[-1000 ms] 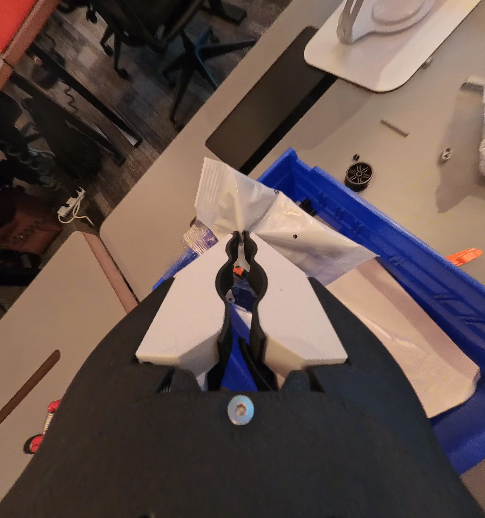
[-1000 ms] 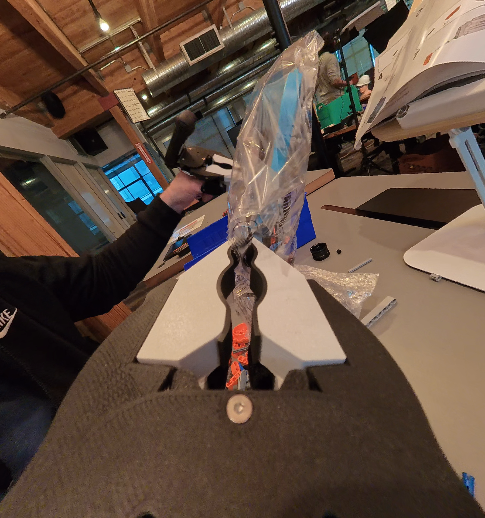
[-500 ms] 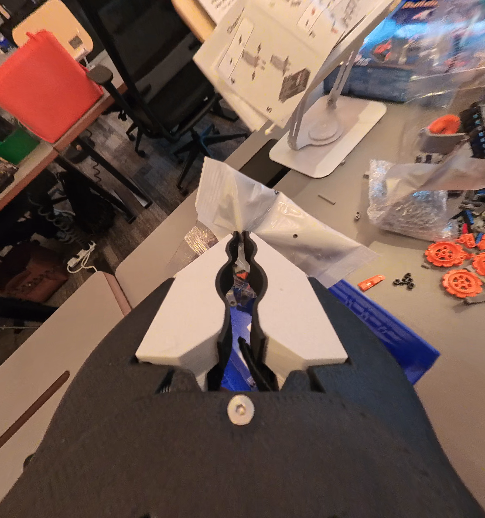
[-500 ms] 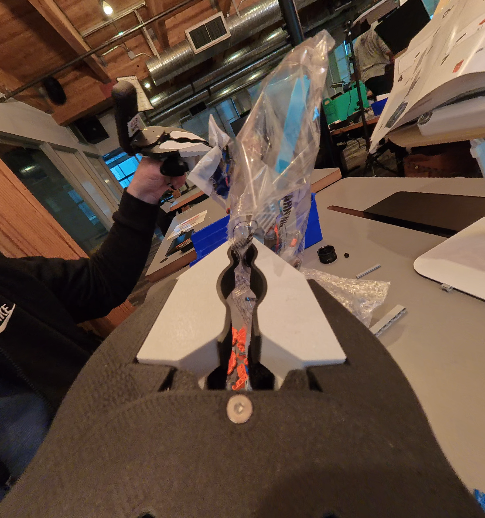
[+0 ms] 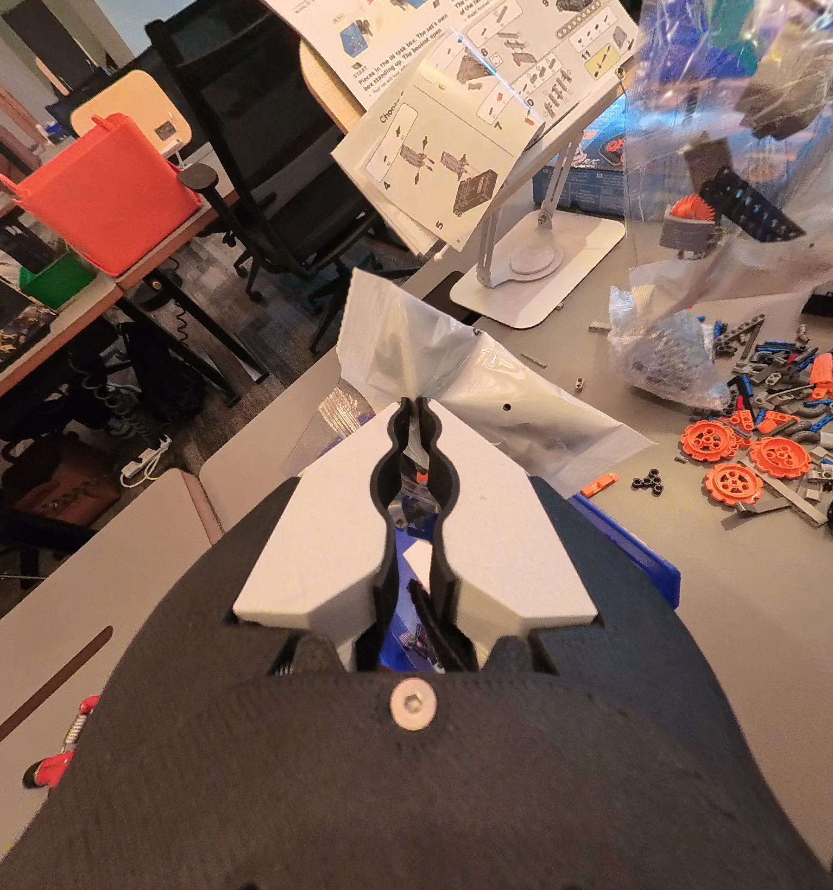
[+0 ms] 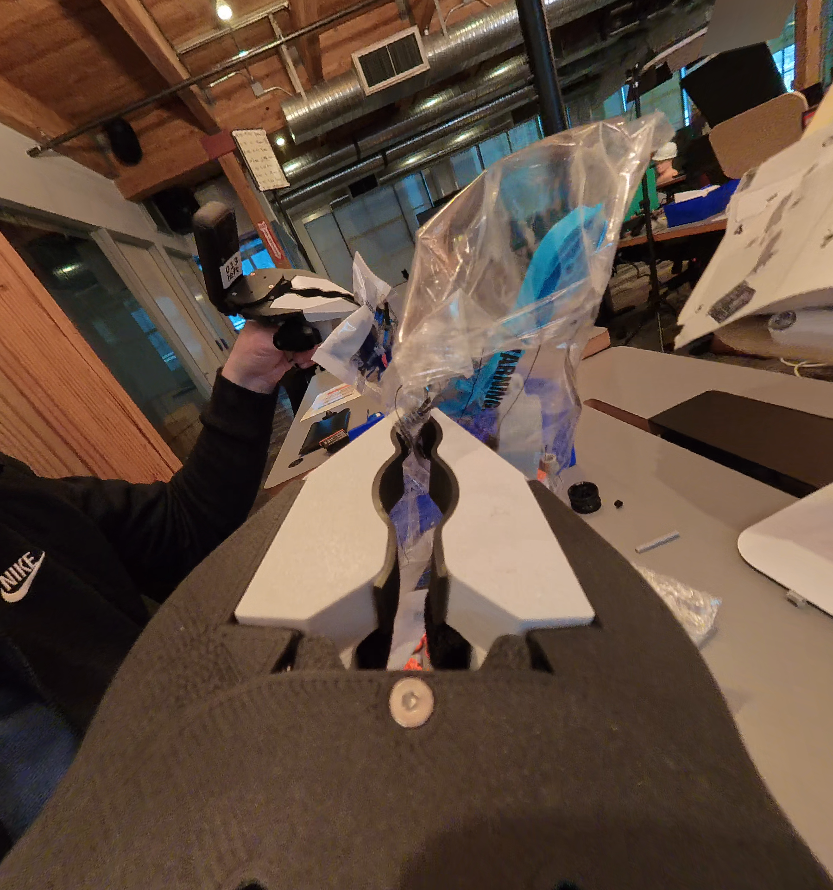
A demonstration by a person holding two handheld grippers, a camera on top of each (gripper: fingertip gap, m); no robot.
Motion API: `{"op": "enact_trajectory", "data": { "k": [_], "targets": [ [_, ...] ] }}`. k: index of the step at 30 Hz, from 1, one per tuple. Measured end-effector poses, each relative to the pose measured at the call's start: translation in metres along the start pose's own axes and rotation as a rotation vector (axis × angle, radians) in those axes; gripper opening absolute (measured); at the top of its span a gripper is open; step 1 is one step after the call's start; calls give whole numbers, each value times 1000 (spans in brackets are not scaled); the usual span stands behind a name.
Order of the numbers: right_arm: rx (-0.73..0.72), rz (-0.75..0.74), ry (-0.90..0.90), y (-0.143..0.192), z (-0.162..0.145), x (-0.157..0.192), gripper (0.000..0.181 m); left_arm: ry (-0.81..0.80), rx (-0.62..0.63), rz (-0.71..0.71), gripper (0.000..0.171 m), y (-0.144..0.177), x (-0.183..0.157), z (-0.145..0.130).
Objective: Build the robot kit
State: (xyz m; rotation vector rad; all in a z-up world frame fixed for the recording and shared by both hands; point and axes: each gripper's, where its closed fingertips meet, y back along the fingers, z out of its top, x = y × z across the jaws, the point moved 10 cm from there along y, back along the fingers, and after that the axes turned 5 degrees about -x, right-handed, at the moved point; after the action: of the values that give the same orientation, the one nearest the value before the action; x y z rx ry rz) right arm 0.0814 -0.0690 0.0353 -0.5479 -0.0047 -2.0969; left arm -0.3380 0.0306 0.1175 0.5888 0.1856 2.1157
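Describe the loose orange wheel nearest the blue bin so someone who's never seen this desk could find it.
Start at the grey table and find the heap of small building parts at its right side. Three orange wheels lie at the heap's near edge; the one wanted is the lowest in the left wrist view, closest to the blue bin. Beside it sits a cluster of tiny black rings.

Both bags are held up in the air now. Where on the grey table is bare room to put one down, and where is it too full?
Bare grey table lies between the right hand-held gripper and the white stand base, bordered by a crumpled clear wrapper. Another bare strip lies right of the blue bin. It is crowded around the orange gears and the loose building parts.
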Motion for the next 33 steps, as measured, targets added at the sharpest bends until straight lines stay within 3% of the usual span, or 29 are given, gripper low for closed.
{"op": "enact_trajectory", "data": {
  "k": [11,23,28,33],
  "targets": [
    [-52,68,16,-46,41,14,2,32,6,38,2,21,15,-18],
    [-69,192,72,-129,88,31,2,72,-21,64,2,47,24,-29],
    [-57,170,56,-124,78,29,1,78,-42,24,2,46,18,-26],
    [8,102,-17,-99,35,17,1,59,-51,-21,2,29,4,-16]
  ]
}}
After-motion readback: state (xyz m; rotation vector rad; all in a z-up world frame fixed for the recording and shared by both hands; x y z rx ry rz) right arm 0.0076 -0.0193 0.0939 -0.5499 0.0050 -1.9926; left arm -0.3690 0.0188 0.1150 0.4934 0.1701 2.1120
